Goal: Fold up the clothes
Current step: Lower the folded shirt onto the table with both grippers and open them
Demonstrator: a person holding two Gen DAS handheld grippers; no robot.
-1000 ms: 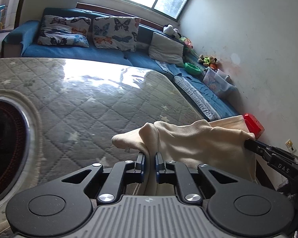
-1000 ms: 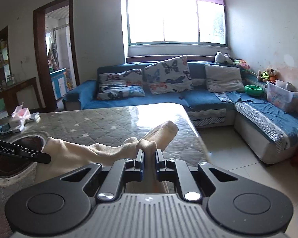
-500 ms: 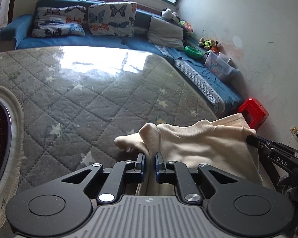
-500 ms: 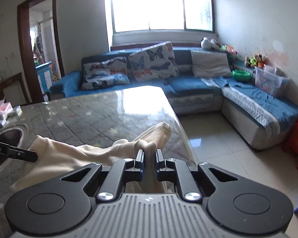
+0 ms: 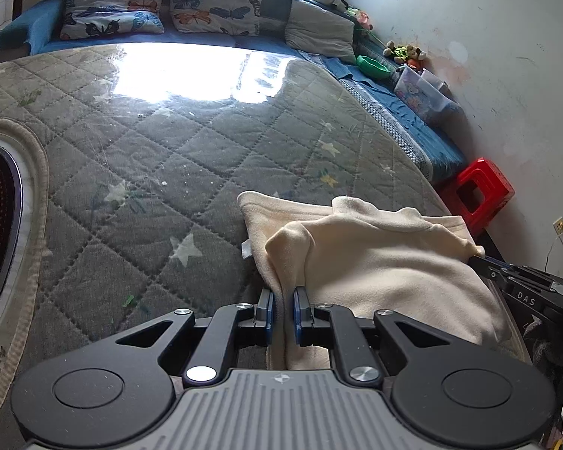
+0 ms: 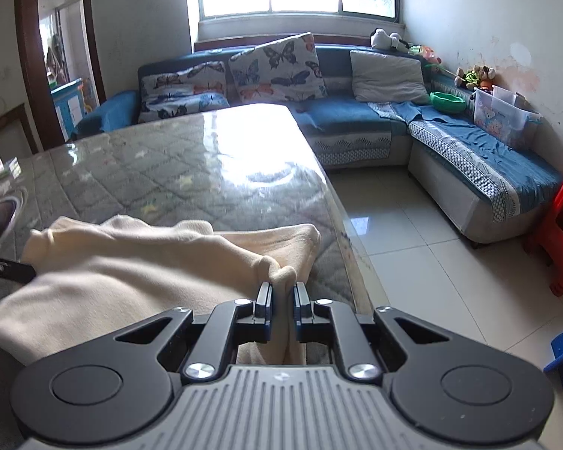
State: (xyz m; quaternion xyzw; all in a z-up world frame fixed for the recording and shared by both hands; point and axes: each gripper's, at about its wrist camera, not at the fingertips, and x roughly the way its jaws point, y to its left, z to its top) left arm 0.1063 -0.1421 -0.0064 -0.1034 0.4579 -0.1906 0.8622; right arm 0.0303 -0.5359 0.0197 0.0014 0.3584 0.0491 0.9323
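From the left wrist, the left gripper (image 5: 281,309) is clamped on a bunched fold of the cream garment (image 5: 375,258), which runs up between its blue pads and spreads ahead and to the right. The far edge of the cloth lies on the quilted grey table cover (image 5: 150,157), near the table's right-hand border. At the right margin the right gripper (image 5: 480,260) shows, its black tip pinching the other end of the same edge. So the held edge runs crosswise, from one claw to the other, with the body of the garment ahead of both. I judge the next move is to carry that edge forward over the cloth, both hands travelling together.

From the right wrist, the right gripper (image 6: 281,300) is likewise closed on a knot of the cream garment (image 6: 131,273), which stretches away leftward across the table to where the left gripper's tip (image 6: 7,268) grips it. The cloth sits by the table's near right corner, close to the drop to the tiled floor (image 6: 413,232).

On the sofa (image 6: 356,112) stand a green bowl (image 6: 447,101), contents not visible, and a clear plastic bin (image 6: 503,118) with something indistinct inside.
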